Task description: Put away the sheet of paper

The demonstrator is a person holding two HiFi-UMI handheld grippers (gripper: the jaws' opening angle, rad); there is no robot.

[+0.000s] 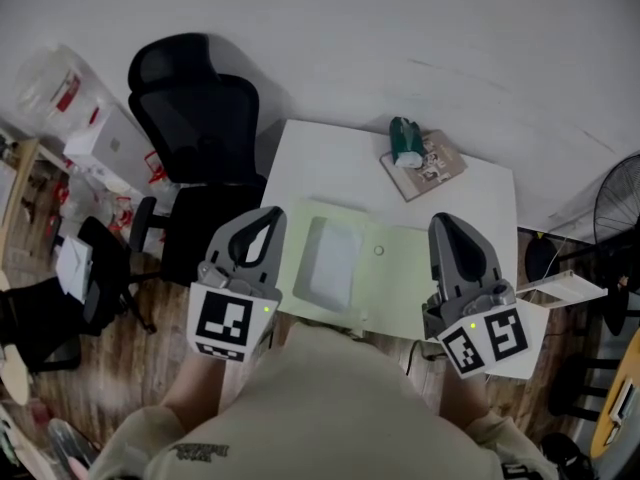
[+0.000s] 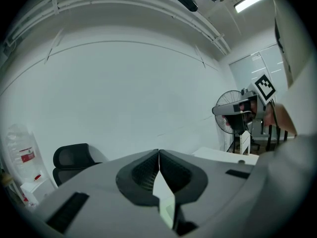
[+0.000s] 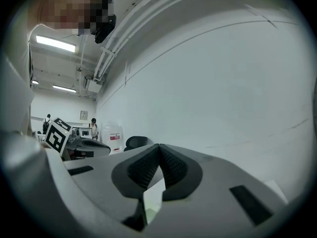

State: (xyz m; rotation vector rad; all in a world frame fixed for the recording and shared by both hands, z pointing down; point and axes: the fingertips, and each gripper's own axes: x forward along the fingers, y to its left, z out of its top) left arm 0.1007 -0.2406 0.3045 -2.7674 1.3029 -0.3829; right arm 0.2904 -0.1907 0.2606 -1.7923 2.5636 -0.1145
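head cam rides on the person, looks steeply down on the white table [image 1: 330, 158], mid range. each gripper cam looks about level along its own jaws at the wall [image 2: 124, 98], jaws up close. all three catch the black chair [image 1: 195, 98]. left cam sees the right gripper [image 2: 220, 109], right cam the left gripper [image 3: 96, 145].
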